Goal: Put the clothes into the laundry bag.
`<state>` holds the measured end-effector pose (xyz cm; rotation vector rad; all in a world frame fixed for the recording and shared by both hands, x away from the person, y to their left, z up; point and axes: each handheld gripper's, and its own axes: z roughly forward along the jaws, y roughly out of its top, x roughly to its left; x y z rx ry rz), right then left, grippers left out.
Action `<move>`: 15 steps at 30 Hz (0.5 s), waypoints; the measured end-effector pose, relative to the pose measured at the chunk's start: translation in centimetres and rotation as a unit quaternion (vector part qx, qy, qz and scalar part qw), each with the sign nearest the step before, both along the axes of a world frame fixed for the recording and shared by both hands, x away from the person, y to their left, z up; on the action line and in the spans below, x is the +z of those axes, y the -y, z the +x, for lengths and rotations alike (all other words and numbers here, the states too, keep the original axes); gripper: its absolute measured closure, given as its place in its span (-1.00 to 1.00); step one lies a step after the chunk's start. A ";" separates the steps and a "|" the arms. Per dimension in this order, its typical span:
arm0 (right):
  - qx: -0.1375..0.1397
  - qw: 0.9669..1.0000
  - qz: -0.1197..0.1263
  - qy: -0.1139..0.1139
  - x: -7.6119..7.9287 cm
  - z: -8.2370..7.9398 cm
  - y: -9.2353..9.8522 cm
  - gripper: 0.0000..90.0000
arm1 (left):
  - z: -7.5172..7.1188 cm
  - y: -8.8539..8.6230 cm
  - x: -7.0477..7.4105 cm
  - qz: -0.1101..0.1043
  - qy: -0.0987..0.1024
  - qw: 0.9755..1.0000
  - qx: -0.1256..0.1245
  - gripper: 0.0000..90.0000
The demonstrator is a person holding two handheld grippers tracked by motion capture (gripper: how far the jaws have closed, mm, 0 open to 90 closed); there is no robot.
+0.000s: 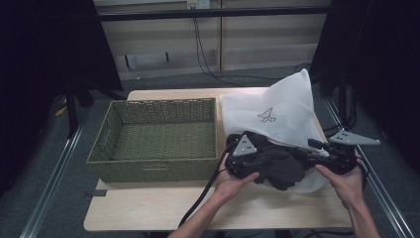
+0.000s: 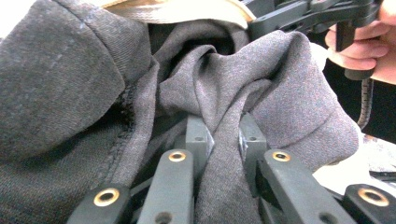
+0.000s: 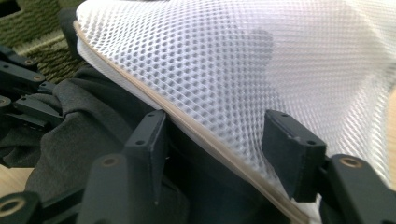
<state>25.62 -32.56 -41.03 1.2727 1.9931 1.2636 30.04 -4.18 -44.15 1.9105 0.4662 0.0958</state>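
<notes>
On the wooden table (image 1: 148, 208), the left hand-held gripper (image 2: 223, 140) clamps dark grey cloth (image 2: 261, 88); the right hand-held gripper (image 3: 215, 140) gapes around the mesh bag (image 3: 261, 74).

The mesh laundry bag (image 1: 285, 106) is white with a fine honeycomb weave, a small dark bird-like mark on its far face and a beige trim along its opening. The garment (image 1: 280, 166) at its near edge is dark charcoal grey, faintly heathered up close. The woven basket (image 1: 158, 171) on the left is olive green. The table (image 1: 148, 210) is pale wood. Both grippers' jaws are black with brass-coloured rivets.
</notes>
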 end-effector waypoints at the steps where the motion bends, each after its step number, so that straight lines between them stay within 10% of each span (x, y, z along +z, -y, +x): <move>1: 0.000 1.000 0.000 0.000 0.0 0.0 0.0 -0.04 | 0.0 0.0 0.0 0.000 0.000 1.000 0.000 0.76; 5: 0.003 1.000 -0.004 -0.009 -0.3 0.5 -0.5 0.37 | 0.2 0.0 0.0 -0.001 -0.002 1.000 0.000 0.76; 6: 0.008 1.000 0.006 -0.012 -0.3 0.5 -0.4 0.73 | 0.2 -0.1 0.0 -0.003 -0.004 1.000 0.004 0.76; 15: 0.030 0.999 0.042 0.003 1.5 -0.2 -0.9 0.90 | 0.8 -0.7 0.6 -0.025 -0.012 0.999 0.018 0.76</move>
